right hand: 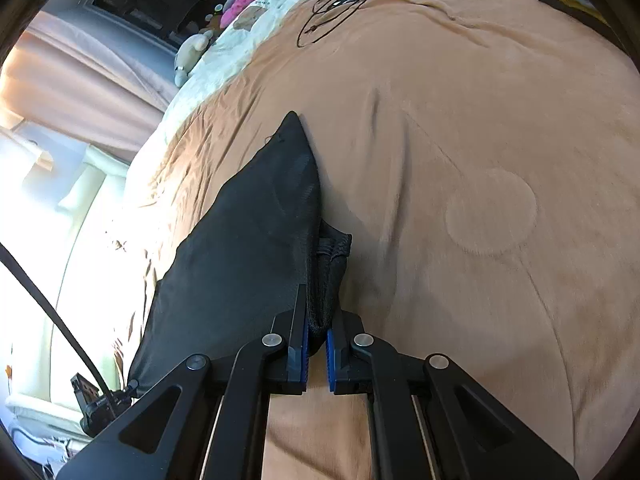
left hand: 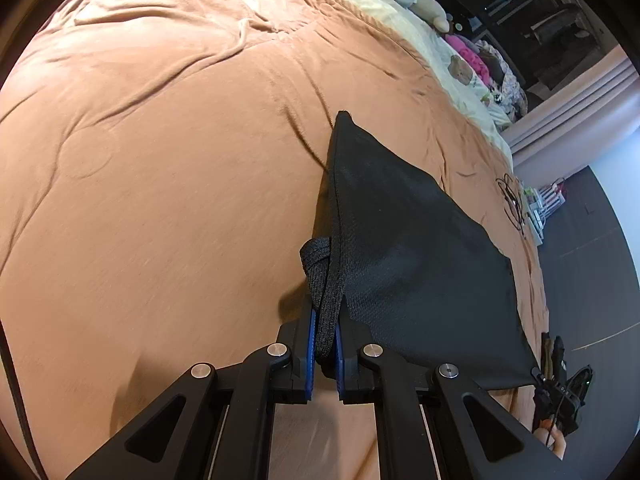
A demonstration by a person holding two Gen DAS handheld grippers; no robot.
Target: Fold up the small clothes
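A black mesh garment [left hand: 416, 248] hangs stretched between my two grippers above an orange-brown bedspread [left hand: 168, 168]. My left gripper [left hand: 325, 320] is shut on one bunched corner of it, with a fabric loop sticking out to the left of the fingers. My right gripper [right hand: 318, 320] is shut on the other bunched corner of the same garment [right hand: 248, 248]. Its far tip points away toward the bed's middle in both views. The right gripper also shows at the lower right of the left wrist view [left hand: 560, 396].
The bedspread [right hand: 480, 160] fills both views. A black cable [right hand: 336, 8] lies coiled on it at the far side. Pillows, plush toys [left hand: 428, 8] and pink clothes sit along the headboard side. Curtains [left hand: 576, 120] and dark floor lie beyond the bed edge.
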